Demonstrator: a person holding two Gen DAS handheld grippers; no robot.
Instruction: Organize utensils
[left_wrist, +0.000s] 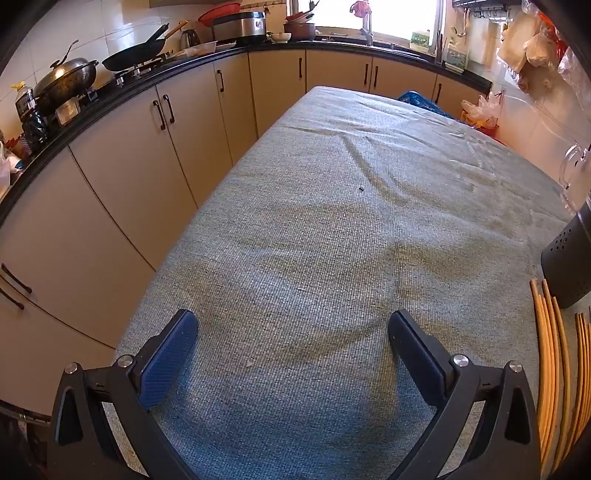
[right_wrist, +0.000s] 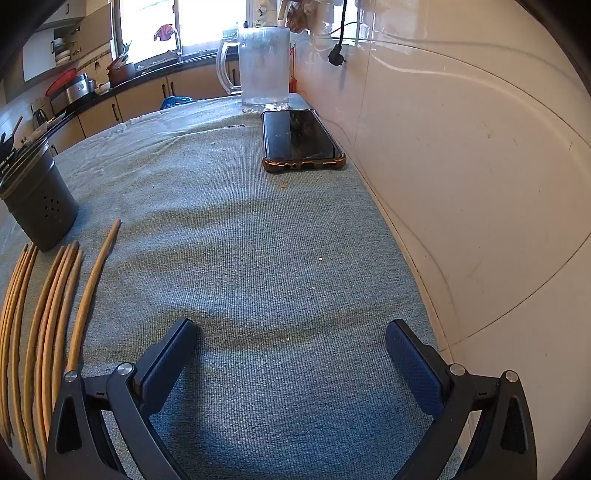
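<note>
- Chopsticks (right_wrist: 55, 314) were seen lying loose on the grey-blue cloth (right_wrist: 277, 240), side by side w/ small gaps, tips pointed toward the dark perforated holder (right_wrist: 40, 206); same sticks were caught at the right edge of the left wrist view.
- Holder was stood upright just beyond the stick tips, some dark utensils already inside; sticks not yet put in.
- Handling, as judged: sticks thin, light, stiff, smooth & round, so likely to roll or slip on the pads; little to bite on while flat on cloth. Grip probably best taken across the mid-length or slightly toward the thicker end, one or a few at a time, so a stick can be tipped upright into the holder.
- Left gripper (left_wrist: 291, 332) was held w/ jaws wide apart, nothing between, angled down over bare cloth, sticks off to its right.
- Right gripper (right_wrist: 291, 332) likewise spread wide & empty, tilted down, sticks to its left, tiled wall (right_wrist: 461, 184) close on its right.
- Phone (right_wrist: 301, 140) & clear jug (right_wrist: 264, 66) were left farther back near the wall, well apart from the sticks.
</note>
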